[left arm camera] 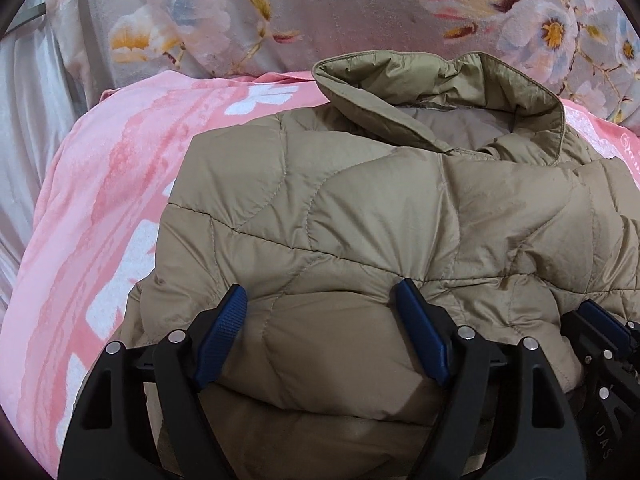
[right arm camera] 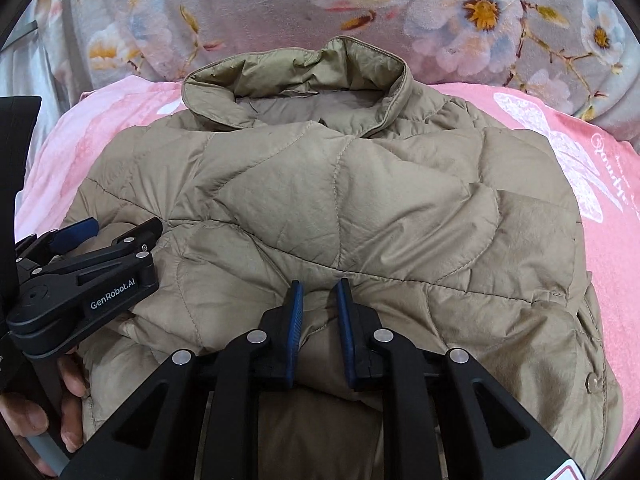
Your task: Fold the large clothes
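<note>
A khaki quilted jacket point(left arm camera: 380, 208) lies on a pink blanket, its collar point(left arm camera: 440, 80) standing up at the far end. My left gripper point(left arm camera: 320, 292) holds its jaws wide around a thick, puffy fold of the near hem, which fills the gap, and the blue pads dig into it. In the right wrist view the same jacket point(right arm camera: 340, 200) fills the middle. My right gripper point(right arm camera: 320, 286) stands nearly shut, pinching a narrow ridge of the near hem. The left gripper point(right arm camera: 120, 228) sits close by at the left, on the same edge.
The pink patterned blanket point(left arm camera: 120, 200) extends left and right of the jacket point(right arm camera: 600, 184). Behind it lies a grey floral cover point(right arm camera: 260, 8). A person's hand point(right arm camera: 68, 392) grips the left tool's handle. A snap button point(right arm camera: 592, 380) shows on the jacket's right edge.
</note>
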`<state>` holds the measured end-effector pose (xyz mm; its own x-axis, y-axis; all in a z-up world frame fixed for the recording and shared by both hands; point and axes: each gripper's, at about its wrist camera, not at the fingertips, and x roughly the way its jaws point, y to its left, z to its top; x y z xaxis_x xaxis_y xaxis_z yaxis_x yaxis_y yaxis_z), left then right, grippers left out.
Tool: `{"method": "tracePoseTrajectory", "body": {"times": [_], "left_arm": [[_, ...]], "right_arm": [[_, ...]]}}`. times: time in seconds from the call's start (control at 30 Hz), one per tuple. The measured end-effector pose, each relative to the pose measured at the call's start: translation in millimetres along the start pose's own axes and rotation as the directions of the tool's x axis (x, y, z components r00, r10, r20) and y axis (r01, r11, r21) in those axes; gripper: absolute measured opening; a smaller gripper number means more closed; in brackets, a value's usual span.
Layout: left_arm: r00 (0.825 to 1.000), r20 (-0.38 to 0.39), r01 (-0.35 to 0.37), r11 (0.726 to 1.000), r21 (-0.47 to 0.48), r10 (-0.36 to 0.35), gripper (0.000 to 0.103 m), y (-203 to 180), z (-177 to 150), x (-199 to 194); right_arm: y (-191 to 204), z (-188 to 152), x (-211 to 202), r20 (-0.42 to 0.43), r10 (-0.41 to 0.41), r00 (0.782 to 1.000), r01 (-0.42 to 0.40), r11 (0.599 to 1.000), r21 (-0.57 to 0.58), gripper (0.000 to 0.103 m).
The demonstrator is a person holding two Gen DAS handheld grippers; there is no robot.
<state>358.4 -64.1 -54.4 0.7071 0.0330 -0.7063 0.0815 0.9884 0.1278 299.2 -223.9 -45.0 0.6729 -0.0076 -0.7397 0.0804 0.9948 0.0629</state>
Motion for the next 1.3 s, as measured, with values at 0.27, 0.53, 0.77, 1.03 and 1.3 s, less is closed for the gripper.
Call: {"method": "tracePoseTrajectory", "body": {"times": [0.27,0.53,0.77,1.03,1.3], "left_arm": [[1.000,0.004,-0.021,1.000,0.010,0.021,0.076,-3,-1,1],[0.999,0.005,-0.031,0.999,0.017,0.031,0.077,-4,0,1],[0.993,-0.003,0.121,0.992,-0.028,-0.121,0.088,12,4,-2],[0.904,0.086,0.426,0.862,-0.275,-0.419,0.094,61,93,-20],[0.854,-0.124,0.431,0.820,-0.377,-0.506,0.030,28,130,70]], "right_arm": [[-1,0,1,0.000,0.004,1.000,-0.004,1.000,0.005,0.015],[-1,0,1,0.000,0.006,1.000,-0.006,1.000,0.007,0.015],[-18,3,-8,-0.008,0.120,0.993,-0.119,0.990,0.078,0.020],[-78,78,-22,0.115,0.280,0.953,-0.303,0.894,0.330,0.049],[-87,108,71,-0.002,0.313,0.950,-0.275,0.837,0.472,0.003]]}}
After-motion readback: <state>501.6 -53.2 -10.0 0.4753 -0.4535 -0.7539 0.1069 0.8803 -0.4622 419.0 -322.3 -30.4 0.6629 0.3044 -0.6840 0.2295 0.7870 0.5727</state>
